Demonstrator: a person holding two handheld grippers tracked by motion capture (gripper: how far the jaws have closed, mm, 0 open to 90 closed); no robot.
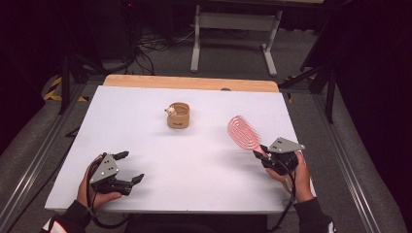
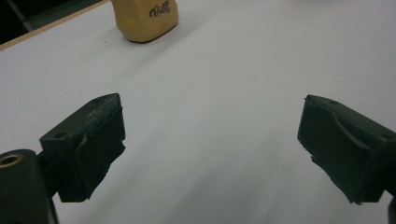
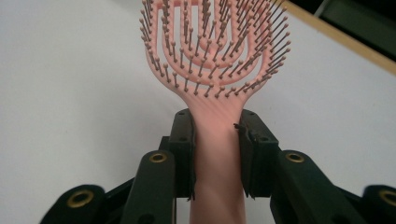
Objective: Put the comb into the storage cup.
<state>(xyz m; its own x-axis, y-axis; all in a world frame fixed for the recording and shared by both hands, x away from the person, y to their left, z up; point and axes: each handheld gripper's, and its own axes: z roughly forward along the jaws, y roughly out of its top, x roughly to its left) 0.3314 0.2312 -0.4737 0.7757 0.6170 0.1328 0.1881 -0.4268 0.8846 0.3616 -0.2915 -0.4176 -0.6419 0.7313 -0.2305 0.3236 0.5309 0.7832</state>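
A pink hairbrush (image 1: 244, 132) with a vented oval head lies toward the right of the white table (image 1: 145, 126), head pointing away from me. My right gripper (image 1: 262, 154) is shut on its handle; in the right gripper view both black pads clamp the pink handle (image 3: 217, 154), and the bristled head (image 3: 215, 42) rises ahead. At the near left, my left gripper (image 1: 129, 167) rests low over the table, open, jaws wide apart with nothing between them (image 2: 210, 140). A small tan cup (image 1: 178, 115) with a little white figure at its rim stands mid-table, toward the back.
The tan cup (image 2: 145, 18) sits ahead of the left gripper, some way off. A wooden strip (image 1: 189, 82) borders the table's far edge. Beyond it are a metal stand (image 1: 233, 34) and cables on the floor.
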